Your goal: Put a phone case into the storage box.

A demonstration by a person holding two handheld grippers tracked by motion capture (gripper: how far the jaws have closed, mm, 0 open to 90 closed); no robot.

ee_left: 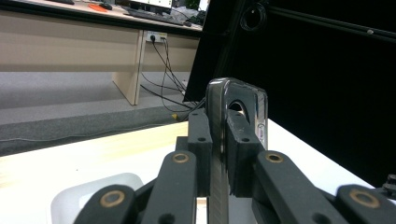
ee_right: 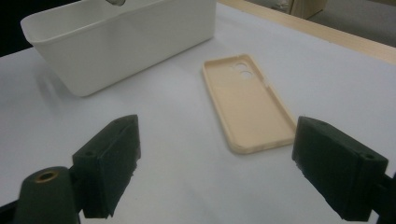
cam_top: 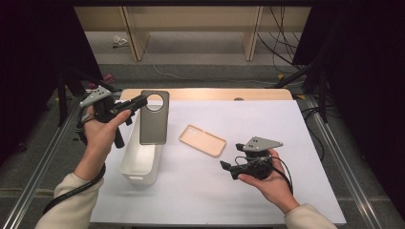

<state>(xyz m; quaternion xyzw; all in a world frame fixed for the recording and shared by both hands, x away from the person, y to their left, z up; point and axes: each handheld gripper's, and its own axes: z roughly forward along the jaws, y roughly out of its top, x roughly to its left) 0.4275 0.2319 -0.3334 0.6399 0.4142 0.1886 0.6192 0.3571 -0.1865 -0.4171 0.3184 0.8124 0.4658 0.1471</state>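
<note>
My left gripper [cam_top: 138, 100] is shut on the top edge of a dark grey phone case [cam_top: 154, 119] with a round camera hole. The case hangs above the white bin [cam_top: 138, 160] at the table's left. In the left gripper view the case [ee_left: 218, 116] stands edge-on, pinched between the two black pads [ee_left: 200, 135]. A beige phone case [cam_top: 202, 140] lies open side up on the white table near the middle. My right gripper [cam_top: 228, 168] rests low at the front right, open, pointing at the beige case [ee_right: 247, 105], which lies ahead of its wide-apart fingers [ee_right: 109, 158].
The white table sheet [cam_top: 267, 124] ends at a wooden strip along the far edge. Metal rails run down both sides. Cables lie on the floor beyond the table. The white bin [ee_right: 116, 37] stands to the left of the beige case in the right gripper view.
</note>
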